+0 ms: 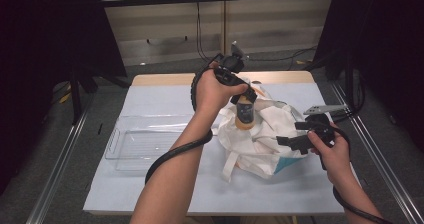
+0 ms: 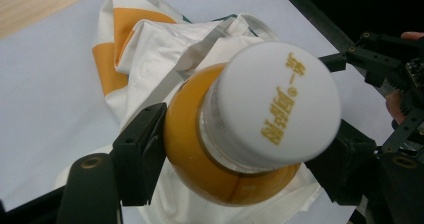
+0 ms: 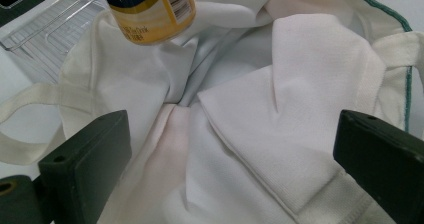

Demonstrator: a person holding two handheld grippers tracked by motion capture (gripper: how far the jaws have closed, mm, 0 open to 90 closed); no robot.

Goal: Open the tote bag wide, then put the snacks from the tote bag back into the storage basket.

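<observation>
A bottle of orange juice [image 1: 244, 115] with a white cap [image 2: 277, 101] hangs upright over a white cloth tote bag [image 1: 260, 144] with orange patches. My left gripper [image 1: 241, 95] is shut on the bottle just below the cap, one black jaw on each side of its neck [image 2: 190, 149]. The bottle's lower end [image 3: 150, 9] hovers above the bag's opening [image 3: 235, 69]. My right gripper [image 1: 290, 141] is at the bag's right side, its jaws wide apart and open over the folded cloth [image 3: 300, 84], with nothing pressed between them.
A clear plastic tray [image 1: 125, 154] lies left of the bag on the pale sheet covering the table [image 1: 165, 194]. The bag's strap [image 3: 30, 104] trails toward the tray's ribbed corner [image 3: 45, 34]. Dark stands and floor rails flank the table.
</observation>
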